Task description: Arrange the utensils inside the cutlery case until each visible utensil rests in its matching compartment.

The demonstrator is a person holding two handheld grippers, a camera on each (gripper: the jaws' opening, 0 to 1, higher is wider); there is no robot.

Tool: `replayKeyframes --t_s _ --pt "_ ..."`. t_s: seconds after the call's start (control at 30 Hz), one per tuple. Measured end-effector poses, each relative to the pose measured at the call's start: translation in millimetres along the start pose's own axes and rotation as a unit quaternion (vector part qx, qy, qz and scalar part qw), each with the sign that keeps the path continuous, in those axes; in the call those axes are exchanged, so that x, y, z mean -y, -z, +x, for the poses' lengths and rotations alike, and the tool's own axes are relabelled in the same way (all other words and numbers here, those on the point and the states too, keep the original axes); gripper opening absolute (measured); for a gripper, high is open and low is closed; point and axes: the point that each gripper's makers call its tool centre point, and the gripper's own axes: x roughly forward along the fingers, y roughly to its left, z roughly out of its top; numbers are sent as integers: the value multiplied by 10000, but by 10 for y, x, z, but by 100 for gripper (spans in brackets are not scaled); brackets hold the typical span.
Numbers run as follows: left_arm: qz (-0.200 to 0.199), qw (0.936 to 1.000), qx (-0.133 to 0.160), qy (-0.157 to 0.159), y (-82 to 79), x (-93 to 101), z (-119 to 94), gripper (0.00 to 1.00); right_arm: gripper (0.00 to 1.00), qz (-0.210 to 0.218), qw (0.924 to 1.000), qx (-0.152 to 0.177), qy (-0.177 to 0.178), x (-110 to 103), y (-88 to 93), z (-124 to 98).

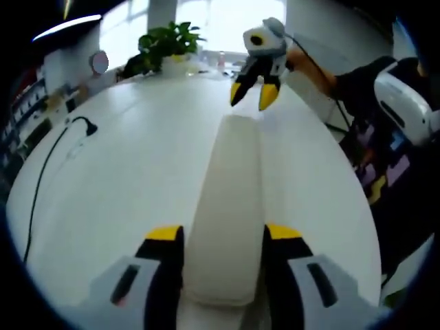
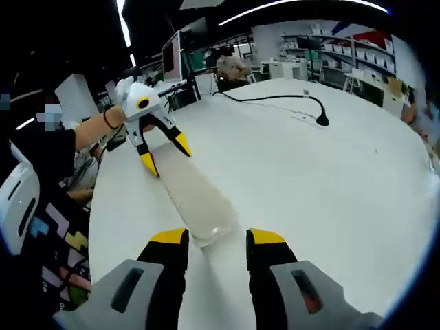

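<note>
White and round-edged, the surface (image 1: 117, 192) runs away from the left gripper view toward bright windows, with a potted plant (image 1: 168, 42) at its far edge and a black cable (image 1: 51, 161) curling across its left side. Along the middle lies the cutlery case (image 1: 227, 220), a long pale closed box set lengthwise away from the camera. The left gripper (image 1: 224, 235) has its 2 yellow-tipped jaws spread, 1 on each side of the case's near end; whether they press its walls I cannot tell. At the case's far end the right gripper (image 1: 253, 93) hangs just above it, jaws parted and pointing down, held by a person's hand (image 1: 297, 60); the person's dark patterned clothing shows at the right. No utensils can be made out.

From the right gripper view, the same white surface (image 2: 316, 192) spreads to the right, the black cable (image 2: 275, 97) ending in a small plug near its far side, with shelving and desks in the room behind. The cutlery case (image 2: 196, 196) looks translucent, reaching diagonally from the near jaws toward the upper left. The right gripper (image 2: 216, 239) has its jaws spread, with the case's near end lying between and just ahead of their tips. The left gripper (image 2: 163, 152) straddles the far end, jaws parted over the case.
</note>
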Motion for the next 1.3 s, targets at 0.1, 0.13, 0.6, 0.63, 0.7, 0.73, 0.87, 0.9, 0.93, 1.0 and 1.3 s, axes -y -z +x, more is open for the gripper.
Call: replayKeyframes --t_s 0.1,0.13,0.6,0.63,0.7,0.73,0.87,0.9,0.93,1.0,1.3 --pt "11 10000 -17 -17 1 -6 -2 48 22 -778 9958 -461 -150 -33 -53 46" --pt "18 10000 -17 -30 1 -14 -5 48 21 -1055 9926 -542 -249 -51 -120 83" --pt "-31 9999 -74 -63 -11 -51 13 49 19 -1772 9601 -2022 -765 -98 -58 396" --pt "-32 9999 -73 -67 -13 -53 14 49 19 -1770 9599 -2043 -746 -95 -62 399" --pt "-57 9999 -60 -67 -13 -54 19 49 18 -1860 9550 -2190 -731 -92 -45 390" --pt "-56 9999 -60 -67 -12 -54 20 49 18 -1890 9531 -2247 -730 -102 -42 393" --pt "-69 9999 -70 -65 -5 -61 31 50 18 -1871 9473 -2503 -705 -111 -17 409" --pt "-78 9999 -80 -57 -2 -61 34 50 18 -1874 9459 -2551 -706 -115 -16 413" --pt "-90 9999 -88 -55 1 -59 36 50 18 -1902 9437 -2609 -716 -118 -12 415" --pt "-85 9999 -89 -75 4 -57 36 50 18 -1868 9418 -2702 -717 -118 -5 421" --pt "-163 9992 115 -349 -22 -85 -233 50 18 -1809 9356 -2959 -668 -118 1 408"
